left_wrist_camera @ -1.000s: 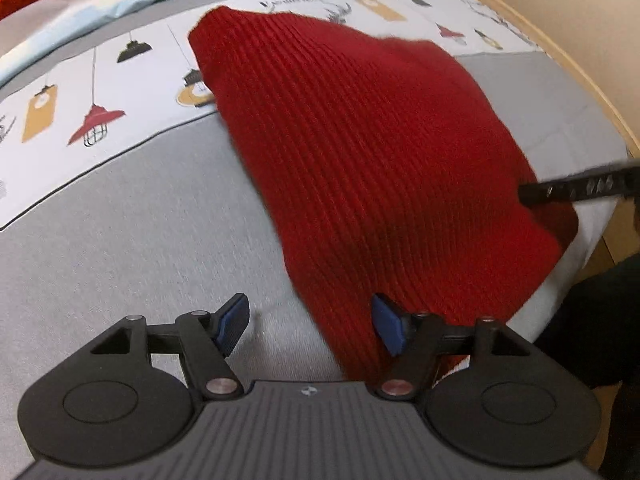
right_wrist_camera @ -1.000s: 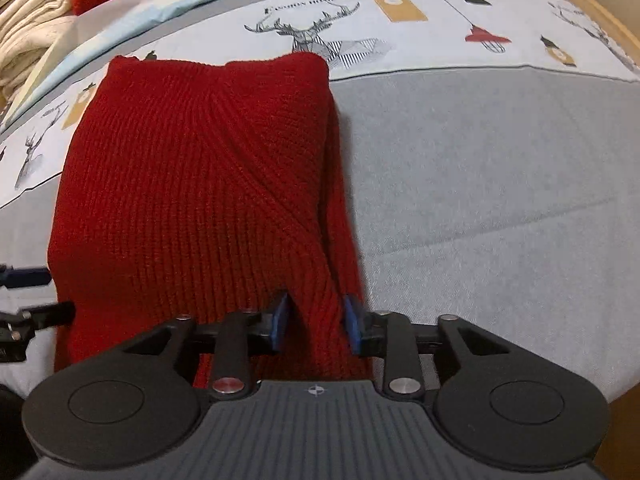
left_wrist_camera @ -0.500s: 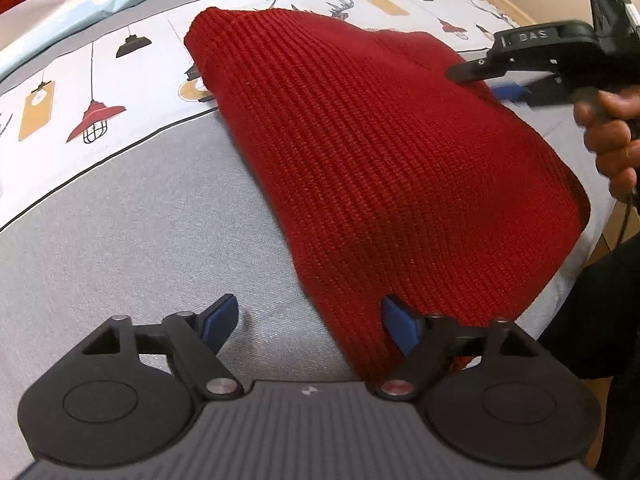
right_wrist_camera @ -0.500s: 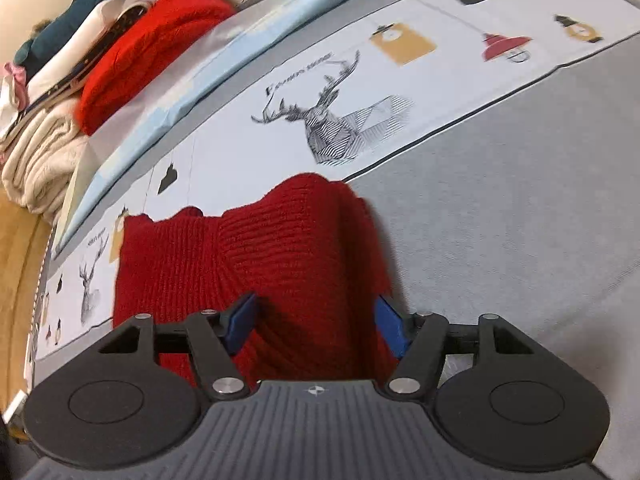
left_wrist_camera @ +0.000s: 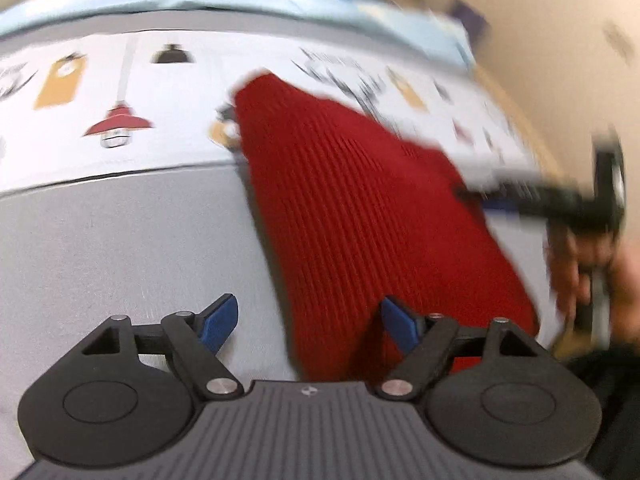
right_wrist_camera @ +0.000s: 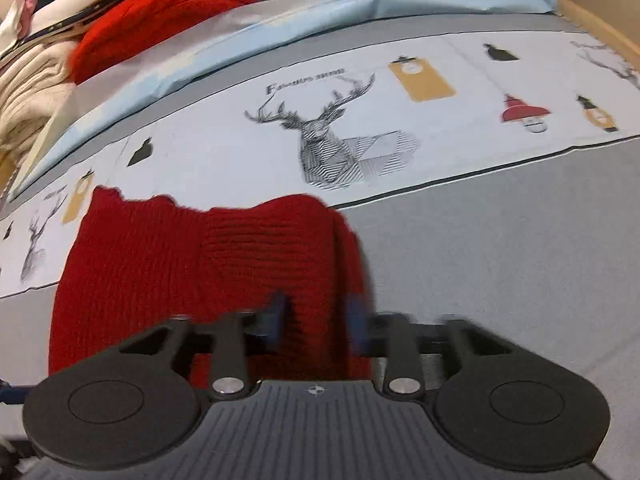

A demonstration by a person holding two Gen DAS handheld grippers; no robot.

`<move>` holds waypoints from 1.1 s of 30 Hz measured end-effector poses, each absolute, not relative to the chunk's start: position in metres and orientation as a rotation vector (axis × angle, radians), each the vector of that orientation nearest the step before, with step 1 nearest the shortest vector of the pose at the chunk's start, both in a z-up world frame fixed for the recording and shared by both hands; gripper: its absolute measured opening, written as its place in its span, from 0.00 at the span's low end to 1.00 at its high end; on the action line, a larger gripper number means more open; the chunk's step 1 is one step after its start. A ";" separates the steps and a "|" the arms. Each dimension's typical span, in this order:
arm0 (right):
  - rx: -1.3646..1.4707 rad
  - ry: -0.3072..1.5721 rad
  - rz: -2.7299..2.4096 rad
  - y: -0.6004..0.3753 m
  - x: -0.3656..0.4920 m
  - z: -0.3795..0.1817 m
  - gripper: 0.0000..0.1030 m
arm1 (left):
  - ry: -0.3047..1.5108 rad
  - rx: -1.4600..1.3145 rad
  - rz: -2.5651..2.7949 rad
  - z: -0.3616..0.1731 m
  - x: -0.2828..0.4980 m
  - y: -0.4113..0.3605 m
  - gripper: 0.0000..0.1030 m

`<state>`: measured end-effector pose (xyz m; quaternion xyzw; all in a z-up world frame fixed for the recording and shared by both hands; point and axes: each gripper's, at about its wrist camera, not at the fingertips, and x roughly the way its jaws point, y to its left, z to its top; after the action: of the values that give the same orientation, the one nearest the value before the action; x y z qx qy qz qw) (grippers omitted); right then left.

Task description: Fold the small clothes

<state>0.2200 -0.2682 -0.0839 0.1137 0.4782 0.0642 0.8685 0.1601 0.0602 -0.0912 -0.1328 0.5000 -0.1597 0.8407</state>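
Left gripper (left_wrist_camera: 308, 322): blue fingers (left_wrist_camera: 218, 322) spread wide; one edge of the red sweater (left_wrist_camera: 360, 208) runs up between them, and neither finger presses on it.
Right gripper (right_wrist_camera: 316, 320): fingers (right_wrist_camera: 276, 316) opening, blurred; the near right edge of the red sweater lies between them, and I cannot tell whether they touch the knit.
Right hand (left_wrist_camera: 580, 264): seen from the left wrist camera at the far right, blurred, gripping the black handle of its gripper, whose fingers reach over the sweater's far edge.
Red sweater (right_wrist_camera: 208, 272): ribbed knit, folded into a compact block, lying flat on the bed; its far end sits on the white printed band, its near end on the grey part.
Bed cover (right_wrist_camera: 500, 260): plain grey cloth near the grippers, smooth with faint creases.
Printed band (right_wrist_camera: 224, 148): white strip across the cover with a line-drawn deer head (right_wrist_camera: 332, 136), hanging lamps in red, yellow and black, and a short line of text.
Blue sheet (right_wrist_camera: 400, 4): pale blue, creased, beyond the band.
Pile of clothes (right_wrist_camera: 120, 16): at the far left corner, a bright red knit beside cream and dark pieces.
Bed frame (right_wrist_camera: 600, 24): light wood along the right edge.
Wall (left_wrist_camera: 540, 20): beige, blurred.
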 end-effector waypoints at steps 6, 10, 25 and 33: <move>0.525 1.106 0.217 -0.303 0.218 -0.097 0.66 | 1.154 -0.489 -0.429 -0.116 0.191 0.057 0.86; 0.666 1.187 0.229 -0.319 0.217 -0.117 0.76 | 1.191 -0.582 -0.419 -0.143 0.207 0.048 0.99; 0.747 1.086 0.257 -0.303 0.230 -0.117 0.32 | 1.034 -0.574 -0.378 -0.121 0.230 0.047 0.63; 0.759 0.923 0.330 -0.246 0.247 -0.092 0.28 | 0.853 -0.438 -0.253 -0.072 0.225 0.091 0.64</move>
<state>0.2465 -0.2464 -0.0921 0.3558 0.4326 0.1546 0.8139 0.2252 0.0910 -0.0723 -0.2101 0.4092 -0.1215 0.8796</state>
